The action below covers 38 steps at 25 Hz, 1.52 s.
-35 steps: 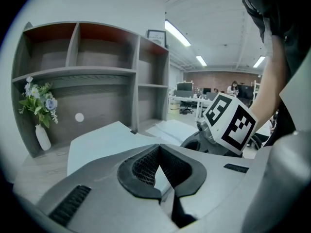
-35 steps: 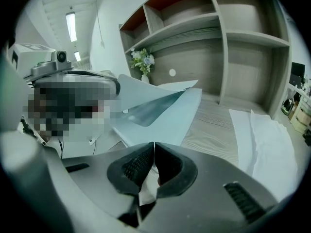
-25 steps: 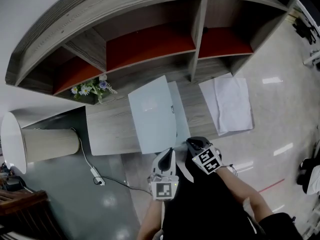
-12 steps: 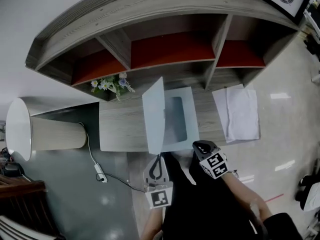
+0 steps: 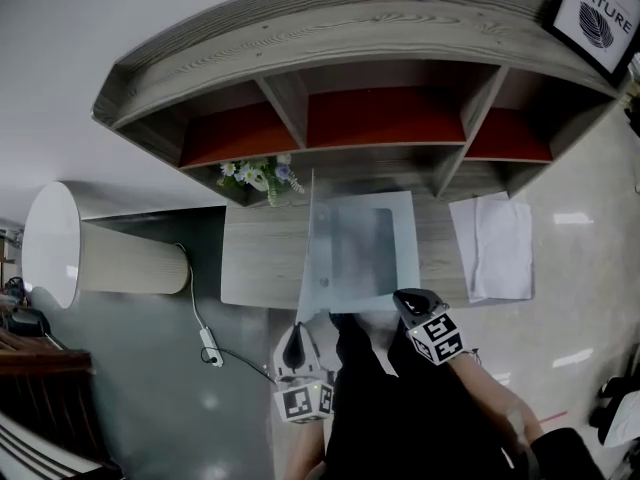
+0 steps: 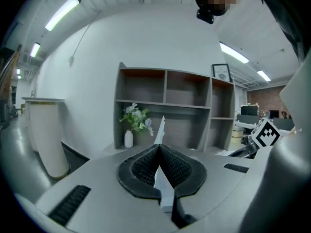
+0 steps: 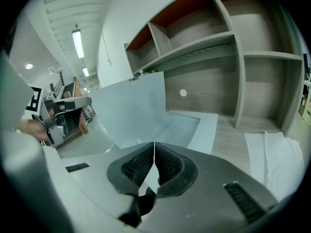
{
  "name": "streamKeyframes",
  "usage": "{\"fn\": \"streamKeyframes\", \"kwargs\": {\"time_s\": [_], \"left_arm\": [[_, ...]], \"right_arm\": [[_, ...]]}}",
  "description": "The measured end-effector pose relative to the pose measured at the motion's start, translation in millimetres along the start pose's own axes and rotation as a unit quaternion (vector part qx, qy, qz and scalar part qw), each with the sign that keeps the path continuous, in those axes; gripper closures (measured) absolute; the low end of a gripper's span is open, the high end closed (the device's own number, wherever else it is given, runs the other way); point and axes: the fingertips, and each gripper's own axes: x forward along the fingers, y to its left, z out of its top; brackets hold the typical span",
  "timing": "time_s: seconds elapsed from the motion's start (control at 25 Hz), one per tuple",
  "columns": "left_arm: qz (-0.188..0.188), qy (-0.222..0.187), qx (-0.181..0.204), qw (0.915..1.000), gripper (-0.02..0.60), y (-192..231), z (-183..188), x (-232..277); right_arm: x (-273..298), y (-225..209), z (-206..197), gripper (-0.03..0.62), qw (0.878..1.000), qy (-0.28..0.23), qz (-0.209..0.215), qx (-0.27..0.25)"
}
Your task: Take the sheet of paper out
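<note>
On the desk, just right of the clear plastic folder, white paper lies flat, apart from both claws. A greyish rectangle shows inside the open folder; from where I stand it may be another sheet, but I cannot be sure.

The folder's front cover stands lifted nearly upright, seen edge-on from above. The left gripper has its jaws pinched together on the near edge of that cover. The right gripper, beside it at the desk's front edge, has its jaws closed on the thin pale edge of the folder's back leaf, which lies flat on the desk.

Behind the folder rises a grey shelf unit with red-backed compartments. A small vase of flowers stands at its left end, and a lamp stands further left.
</note>
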Motion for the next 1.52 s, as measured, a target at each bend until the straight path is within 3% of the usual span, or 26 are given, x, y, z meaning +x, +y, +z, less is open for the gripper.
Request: {"fn": "streamKeyframes", "kwargs": {"time_s": [0.12,0.32,0.48,0.64,0.8,0.92,1.2,1.52], "left_arm": [[0.031,0.005,-0.042,0.9986,0.571,27,-6,-5],[0.063,0.012,-0.064,0.9959,0.571,62,-15,-6],[0.082,0.019,-0.12,0.9892,0.571,92,-26,-6],[0.108,0.029,-0.187,0.976,0.571,123,-46,-8],[0.135,0.042,-0.254,0.9568,0.571,154,-71,-8],[0.148,0.055,-0.286,0.9451,0.571,173,-89,-7],[0.163,0.073,-0.32,0.9304,0.571,199,-117,-4],[0.16,0.089,-0.338,0.923,0.571,200,-134,-3]], "right_arm": [[5,5,5,0.58,1.0,-0.001,0.003,0.001],[10,12,14,0.58,1.0,-0.005,0.004,0.001],[16,18,18,0.58,1.0,-0.005,0.003,0.0],[19,19,19,0.58,1.0,-0.003,-0.002,0.004],[23,18,21,0.58,1.0,-0.005,-0.009,0.011],[26,18,25,0.58,1.0,-0.009,-0.014,0.014],[32,17,28,0.58,0.999,-0.006,-0.027,0.02],[38,17,29,0.58,0.999,-0.001,-0.03,0.023]]}}
